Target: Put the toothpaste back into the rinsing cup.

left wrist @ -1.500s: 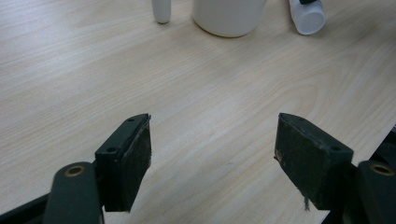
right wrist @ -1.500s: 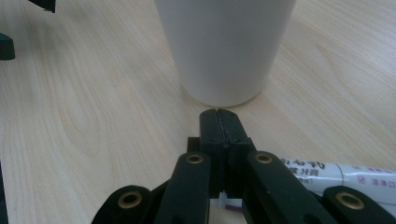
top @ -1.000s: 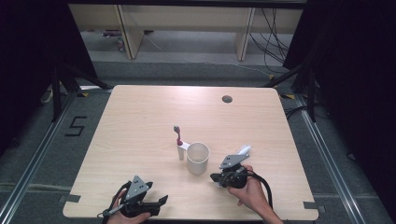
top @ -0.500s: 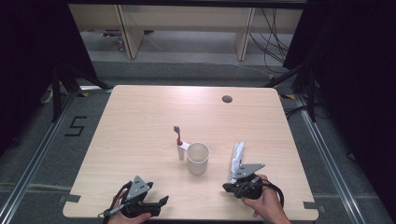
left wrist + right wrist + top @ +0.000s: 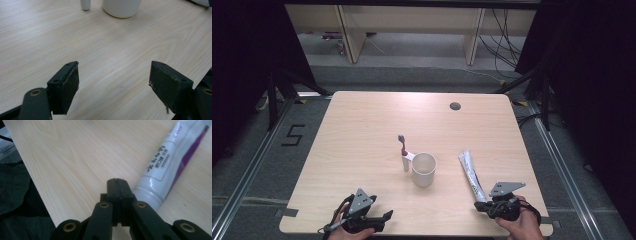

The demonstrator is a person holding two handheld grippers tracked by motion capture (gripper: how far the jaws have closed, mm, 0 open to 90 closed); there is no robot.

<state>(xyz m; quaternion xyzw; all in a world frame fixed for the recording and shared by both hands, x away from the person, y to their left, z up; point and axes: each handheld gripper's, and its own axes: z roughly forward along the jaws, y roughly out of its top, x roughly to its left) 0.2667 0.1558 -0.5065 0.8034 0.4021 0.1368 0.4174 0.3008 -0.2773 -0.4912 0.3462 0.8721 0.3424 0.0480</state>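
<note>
A white toothpaste tube [image 5: 471, 175] with a purple stripe lies flat on the wooden table [image 5: 362, 130], at the right of a white cup [image 5: 423, 169]. My right gripper [image 5: 484, 207] sits at the tube's near end by the front edge. In the right gripper view, its jaws are shut with nothing between them [image 5: 117, 182], and the tube [image 5: 170, 162] lies just beside them. A red toothbrush [image 5: 402, 148] stands upright left of the cup. My left gripper [image 5: 384, 217] rests open near the front left. Its jaws [image 5: 113, 82] point at the cup [image 5: 121, 7].
A round cable hole [image 5: 455, 106] sits in the table's far right part. The table's edge [image 5: 32, 182] runs close to the left of my right gripper, with dark floor beyond it. Shelving and cables stand behind the table.
My right gripper has moved from beside the cup to the right and back toward the front edge. The toothpaste tube has shifted right with it and now points away. The left gripper stayed put.
</note>
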